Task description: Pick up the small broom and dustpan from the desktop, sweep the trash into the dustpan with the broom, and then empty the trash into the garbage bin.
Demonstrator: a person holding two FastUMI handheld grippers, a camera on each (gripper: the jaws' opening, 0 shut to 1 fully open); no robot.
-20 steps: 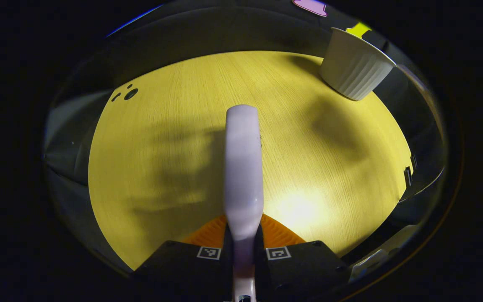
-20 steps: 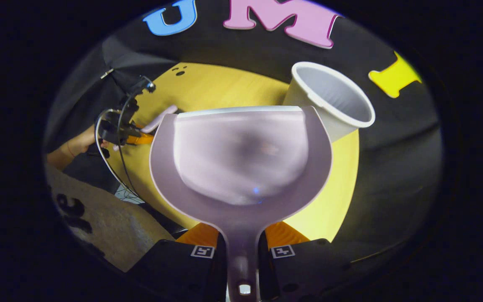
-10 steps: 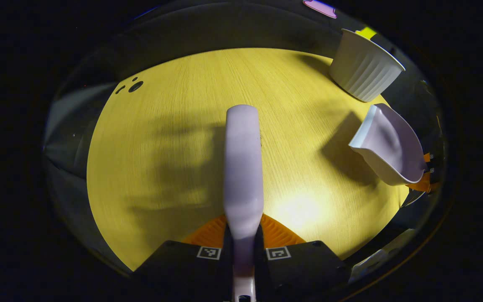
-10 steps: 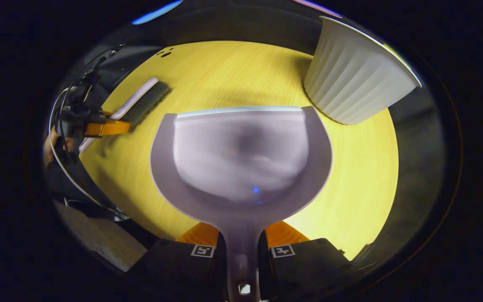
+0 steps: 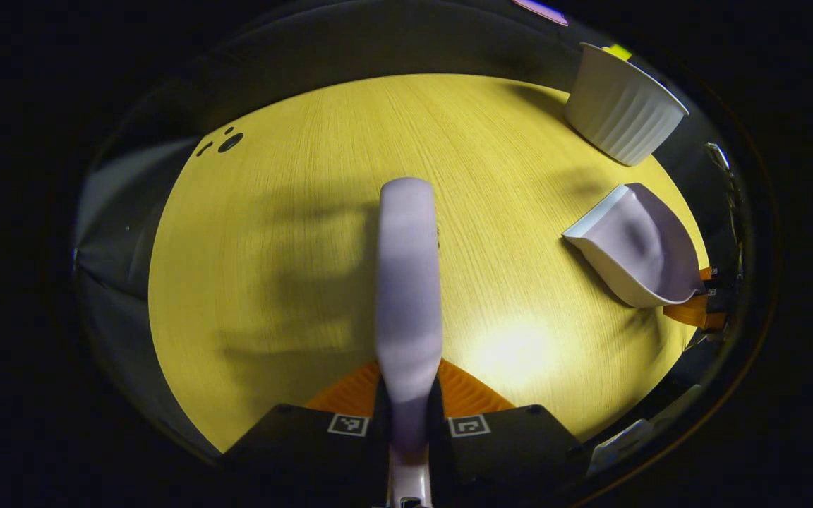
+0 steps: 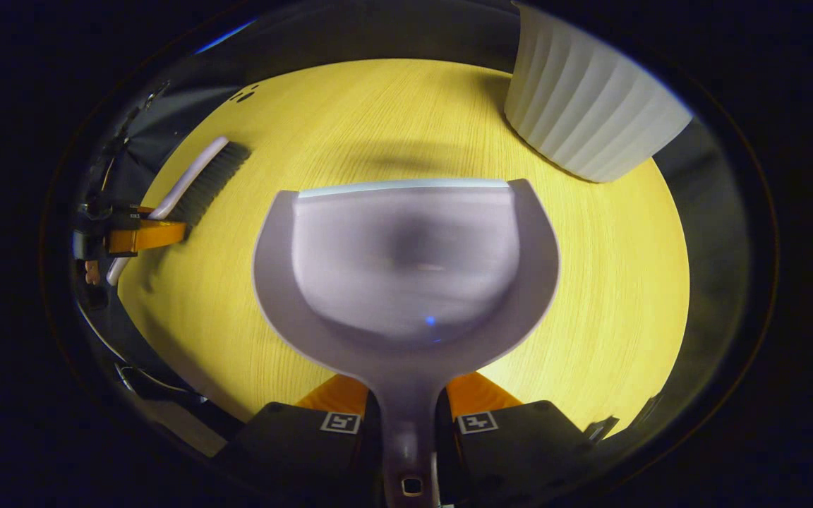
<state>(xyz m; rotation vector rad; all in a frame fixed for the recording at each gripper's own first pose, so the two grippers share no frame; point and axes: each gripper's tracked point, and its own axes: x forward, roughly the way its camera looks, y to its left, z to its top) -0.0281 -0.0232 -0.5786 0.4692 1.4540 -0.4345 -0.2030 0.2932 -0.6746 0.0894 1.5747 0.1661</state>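
Note:
My left gripper [image 5: 410, 395] is shut on the handle of the small lilac broom [image 5: 408, 282], which points forward over the yellow desktop [image 5: 293, 212]. My right gripper [image 6: 406, 402] is shut on the handle of the lilac dustpan [image 6: 406, 261], held low over the desktop; no trash is visible in its pan. From the left gripper view the dustpan [image 5: 636, 243] lies at the right with the right gripper [image 5: 696, 307] behind it. In the right gripper view the broom [image 6: 198, 180] with dark bristles sits at the left, held by the left gripper [image 6: 142, 236].
A white ribbed garbage bin [image 6: 590, 120] stands at the desk's far right corner, just beyond the dustpan's lip; it is also at the upper right in the left gripper view [image 5: 622, 113]. Small dark holes [image 5: 226, 141] mark the far left of the desktop.
The dustpan has come down from beside the bin's rim and tipped toward the desktop. In the left gripper view it entered at the right and sank lower. The broom barely moved.

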